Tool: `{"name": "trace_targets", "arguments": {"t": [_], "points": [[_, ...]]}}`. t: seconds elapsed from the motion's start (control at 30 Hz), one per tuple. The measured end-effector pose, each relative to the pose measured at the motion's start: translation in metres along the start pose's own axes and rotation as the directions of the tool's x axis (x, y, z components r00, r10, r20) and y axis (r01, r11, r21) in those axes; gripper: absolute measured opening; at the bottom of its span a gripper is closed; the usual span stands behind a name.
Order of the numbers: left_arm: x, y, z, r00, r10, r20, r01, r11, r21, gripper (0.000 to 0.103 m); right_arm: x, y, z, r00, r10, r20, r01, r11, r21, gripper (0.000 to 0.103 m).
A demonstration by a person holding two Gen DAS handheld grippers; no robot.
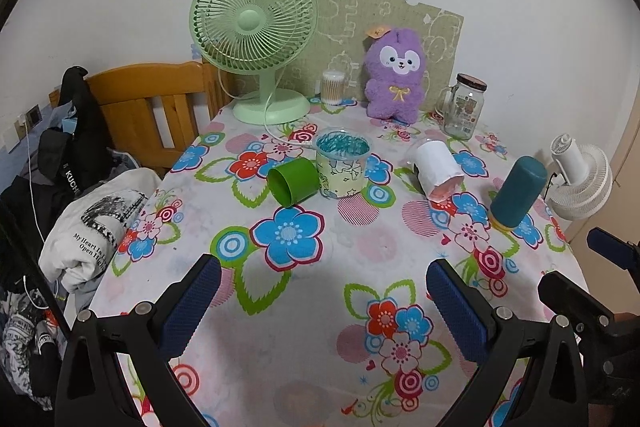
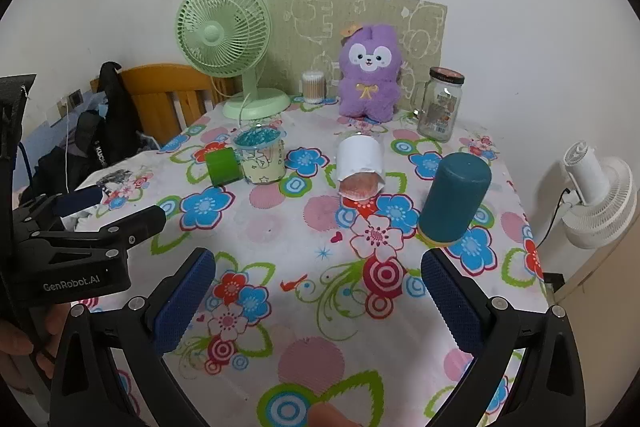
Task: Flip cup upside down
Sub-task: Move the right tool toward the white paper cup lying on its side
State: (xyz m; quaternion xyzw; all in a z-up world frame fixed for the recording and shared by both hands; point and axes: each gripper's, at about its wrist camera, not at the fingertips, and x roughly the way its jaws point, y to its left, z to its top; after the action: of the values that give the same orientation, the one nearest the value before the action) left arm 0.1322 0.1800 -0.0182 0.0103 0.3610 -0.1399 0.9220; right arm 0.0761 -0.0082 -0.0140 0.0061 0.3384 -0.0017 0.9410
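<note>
Cups of several kinds are seen on the flowered counter [image 1: 304, 327]. A green cup [image 1: 294, 181] lies on its side at the 10 o'clock part of the cloth in the left wrist view, its mouth turned toward the camera, touching or just beside an upright patterned tub [image 1: 343, 163] filled with blue-green shreds. A white cup [image 1: 436, 171] lies tipped over near the centre, at about 1 o'clock, its pinkish mouth facing forward. A teal cup [image 2: 454, 198] is stood mouth down, tilted slightly, on a yellow rim at 2 o'clock in the right wrist view.

The left gripper [image 1: 324, 311] is held wide apart above the near cloth, with nothing between its blue pads [image 1: 192, 307]. The right gripper [image 2: 318, 307] is likewise spread wide and holds nothing; the teal cup is just beyond its right finger.

At the far edge, from 11 to 1 o'clock, a green fan [image 1: 256, 31], a cotton swab jar [image 1: 334, 87], a purple plush toy [image 1: 396, 75] and a glass jar [image 1: 464, 107] are lined up against the wall. A white fan [image 2: 596, 195] is seen off the counter at 3 o'clock.
</note>
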Motion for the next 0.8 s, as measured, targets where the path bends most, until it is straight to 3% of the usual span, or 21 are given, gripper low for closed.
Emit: {"name": "trace_targets", "arguments": {"t": [0.37, 0.8], "points": [[0.043, -0.004, 0.021, 1.0, 0.021, -0.013, -0.02, 0.993, 0.113, 0.103, 0.046, -0.003, 0.025, 0.999, -0.005, -0.048, 0.005, 1.0, -0.018, 0.103], [0.093, -0.002, 0.06, 0.998, -0.065, -0.026, 0.069, 0.977, 0.203, 0.103, 0.109, -0.014, 0.069, 0.997, -0.025, -0.07, 0.022, 0.999, -0.035, 0.103]]}}
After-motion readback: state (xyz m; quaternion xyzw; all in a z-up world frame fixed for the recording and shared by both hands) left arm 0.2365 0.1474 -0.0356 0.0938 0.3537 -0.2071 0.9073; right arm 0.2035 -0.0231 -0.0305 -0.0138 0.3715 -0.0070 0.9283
